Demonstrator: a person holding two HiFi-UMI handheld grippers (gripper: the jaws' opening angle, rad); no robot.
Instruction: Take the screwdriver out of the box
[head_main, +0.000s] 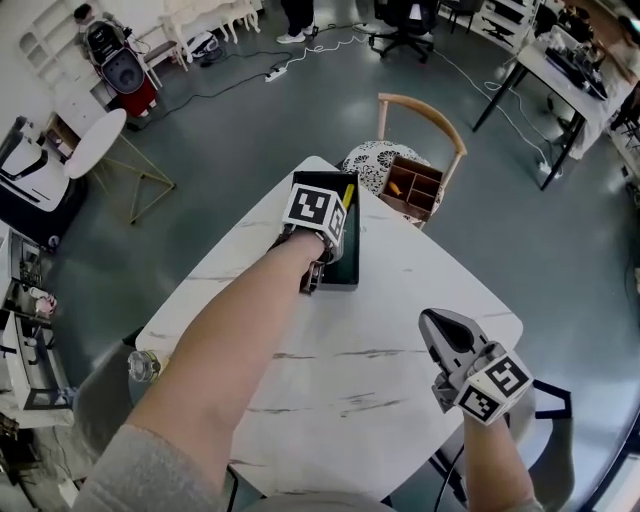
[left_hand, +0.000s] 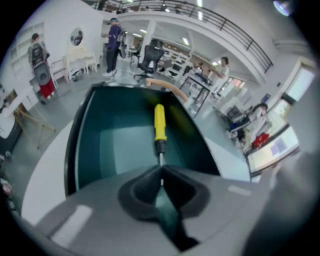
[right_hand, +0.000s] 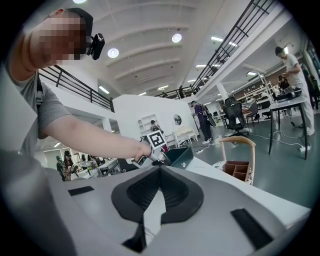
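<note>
Now: left gripper (left_hand: 161, 173) points steeply down into the dark green box (left_hand: 82, 145). Its jaws are pressed together at the tips, with the thin metal shaft of the screwdriver (left_hand: 159, 122) pinched between them. The yellow handle runs away from me toward the far end of the box, inside its walls. Whether the handle rests on the box floor or is raised off it, I cannot tell.

My left hand (head_main: 300, 245) sits at the near end of the box, forearm stretched across the white marble-look table (head_main: 330, 380). The box lies toward the table's far edge.

Right gripper (head_main: 432, 322) hovers over the near right part of the table, well apart from the box and pointing roughly toward it. Its jaws meet at the tips, nothing between them; only bare tabletop shows through the gap behind the pads.

Beyond the far table edge stands a wooden chair (head_main: 425, 110) with a patterned seat. On it sits a brown compartment tray (head_main: 412, 188) holding something orange.
</note>
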